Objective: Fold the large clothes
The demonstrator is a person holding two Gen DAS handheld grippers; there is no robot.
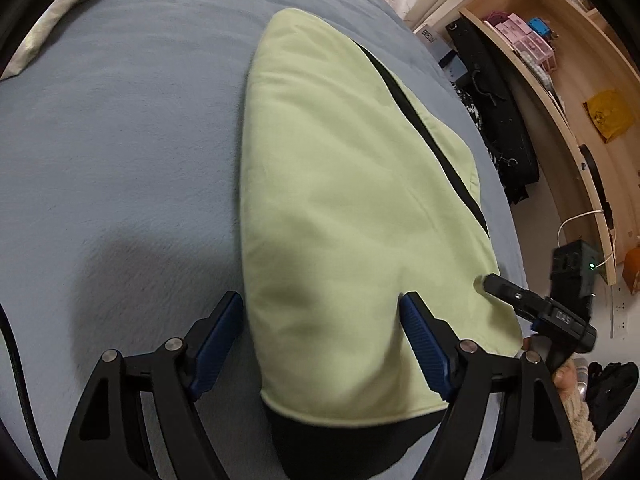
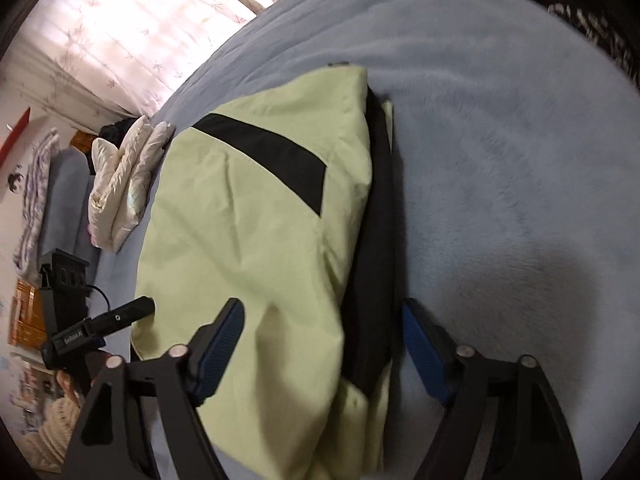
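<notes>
A: Where is the jacket (image 1: 344, 200) from the left gripper (image 1: 322, 304)?

B: It lies flat on the blue blanket (image 1: 120, 140), folded into a long shape, light green with black stripes. It starts between the fingers of the left gripper and goes away ahead of it. The fingers stand apart, and I do not see the pads pressing on the cloth.

A: And the right gripper (image 2: 324, 308)?

B: Also with the fingers apart. The green cloth and a black inner layer lie between them and ahead, but nothing is clamped. Its left finger is over the green part, and its right finger is over the blanket just beside the black edge.

A: What else is around?

B: To the right of the left gripper you see the right gripper, with one finger near the jacket's edge, held by a hand in a knitted sleeve (image 1: 576, 420). Farther right there are wooden shelves (image 1: 560, 60) and dark things on the floor. From the right gripper, a white padded garment (image 2: 128, 184) lies ahead to the left, beside the jacket, and a curtain (image 2: 132, 28) hangs behind it. Nothing lies on top of the jacket.
</notes>
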